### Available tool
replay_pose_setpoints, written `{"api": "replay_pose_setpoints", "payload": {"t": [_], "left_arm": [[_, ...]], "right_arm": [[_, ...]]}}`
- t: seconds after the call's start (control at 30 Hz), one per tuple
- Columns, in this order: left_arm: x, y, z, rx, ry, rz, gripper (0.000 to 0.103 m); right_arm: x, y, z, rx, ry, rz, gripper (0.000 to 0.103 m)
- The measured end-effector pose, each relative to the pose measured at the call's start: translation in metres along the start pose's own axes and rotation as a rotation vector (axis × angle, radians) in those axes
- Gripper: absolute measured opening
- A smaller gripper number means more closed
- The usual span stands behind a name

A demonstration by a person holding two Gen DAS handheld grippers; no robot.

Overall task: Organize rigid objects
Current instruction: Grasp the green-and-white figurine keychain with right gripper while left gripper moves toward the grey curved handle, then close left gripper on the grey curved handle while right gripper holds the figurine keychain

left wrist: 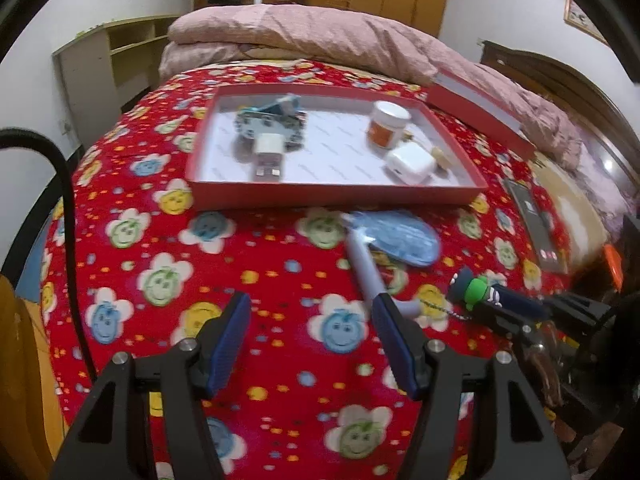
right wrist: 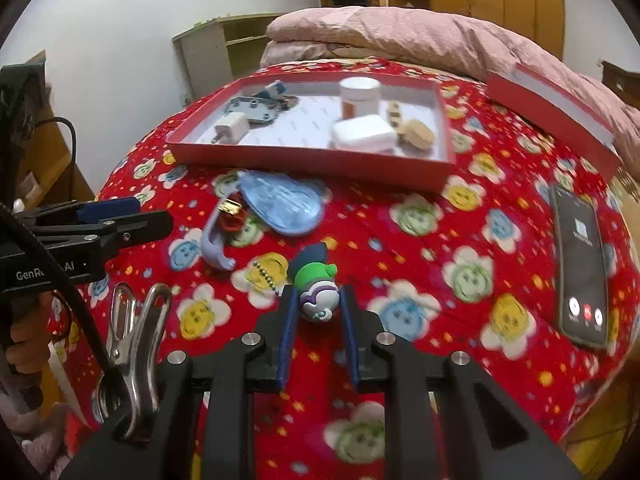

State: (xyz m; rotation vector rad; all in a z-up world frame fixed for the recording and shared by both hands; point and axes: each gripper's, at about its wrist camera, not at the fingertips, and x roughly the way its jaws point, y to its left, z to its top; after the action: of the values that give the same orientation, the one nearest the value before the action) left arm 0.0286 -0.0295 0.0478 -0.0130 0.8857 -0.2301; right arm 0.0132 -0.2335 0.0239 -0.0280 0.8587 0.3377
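Right gripper (right wrist: 317, 312) nearest, jaws drawn in on the toy keychain figure (right wrist: 317, 285), pads flanking its rounded white and purple lower end; grip appears made, figure apparently resting on the red flowered bedspread (right wrist: 440, 264). Green collar and dark cap pointing away toward the tray; bead chain (right wrist: 266, 276) trailing to the left of it. Left gripper (left wrist: 310, 320) spread wide, nothing between its pads, hovering over the bedspread with its right pad just beside the handle end of the grey-blue hook tool (left wrist: 362, 264). Metal spring clip (right wrist: 132, 344) lying near the lower left, not engaged. Further out: flat blue oval piece (right wrist: 282, 206) with a small red and gold item (right wrist: 230, 216) at its edge, both in front of the tray. Phone (right wrist: 580, 264) well apart to the right. Beyond: red tray (right wrist: 304, 162) already carrying two white chargers, a white-lidded jar, a blue-grey metal part and small tan pieces; open floor toward its middle. Judged step: lift figure, carry to tray. For a clean move: raise straight up until the chain hangs free, clear the near wall, set down in the open middle, away from the jar. Risk judged: rounded end slipping from the pads, chain snagging the hook tool.
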Motion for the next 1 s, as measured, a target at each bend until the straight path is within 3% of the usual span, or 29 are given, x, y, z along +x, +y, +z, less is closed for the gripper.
{"api": "replay_pose_setpoints", "payload": {"t": [0.3, 0.5, 0.77, 1.0], "left_arm": [[0.021, -0.04, -0.004, 0.081, 0.038, -0.026, 0.067], [0.028, -0.034, -0.007, 0.086, 0.027, 0.107, 0.067], [0.028, 0.01, 0.003, 0.014, -0.001, 0.27, 0.067], [0.03, 0.033, 0.008, -0.044, -0.005, 0.338, 0.067]], "right_arm": [[-0.001, -0.015, -0.013, 0.052, -0.005, 0.035, 0.022], [0.0, -0.017, -0.016, 0.058, -0.006, 0.05, 0.022], [0.002, -0.019, -0.018, 0.065, -0.014, 0.063, 0.022], [0.003, -0.02, -0.018, 0.076, -0.022, 0.074, 0.022]]}}
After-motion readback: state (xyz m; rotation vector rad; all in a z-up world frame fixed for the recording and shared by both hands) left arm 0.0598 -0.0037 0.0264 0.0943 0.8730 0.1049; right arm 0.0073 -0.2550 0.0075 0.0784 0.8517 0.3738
